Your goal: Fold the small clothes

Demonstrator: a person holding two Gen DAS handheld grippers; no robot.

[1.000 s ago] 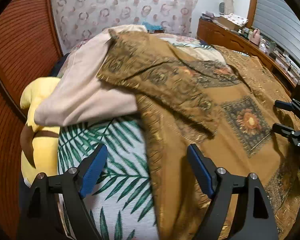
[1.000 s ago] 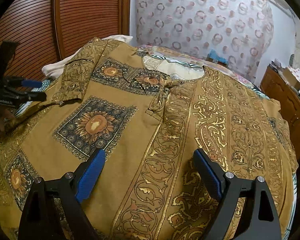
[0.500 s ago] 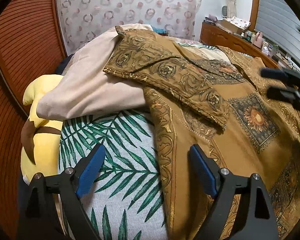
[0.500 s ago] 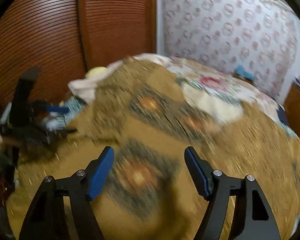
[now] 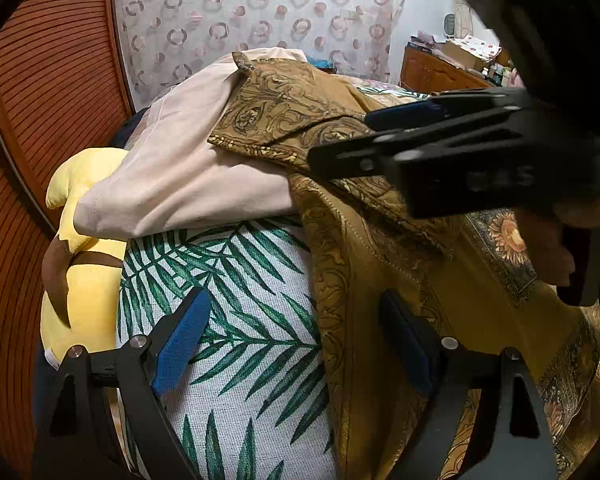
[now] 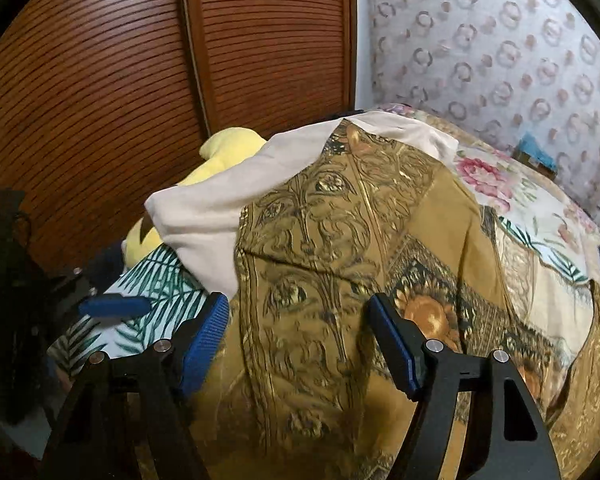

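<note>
Ochre patterned garment (image 6: 332, 288) – soft, rumpled, over palm-leaf woven sheet (image 5: 252, 320), fingers (image 6: 204, 332) apart

Louvred wooden doors (image 6: 100, 100) beside ring-patterned curtain (image 5: 260, 16).

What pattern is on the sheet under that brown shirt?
Green palm fronds on white; the sheet beside the brown shirt shows best in the left wrist view.

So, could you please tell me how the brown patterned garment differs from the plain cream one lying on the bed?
The brown garment is covered in ornate gold and sunflower prints; the cream garment is plain. The brown garment spreads wide over the bed, while the cream one shows only as a smaller bunch near the yellow plush toy. The brown sleeve lies over the cream one. Both rest unfolded on the bed.
</note>
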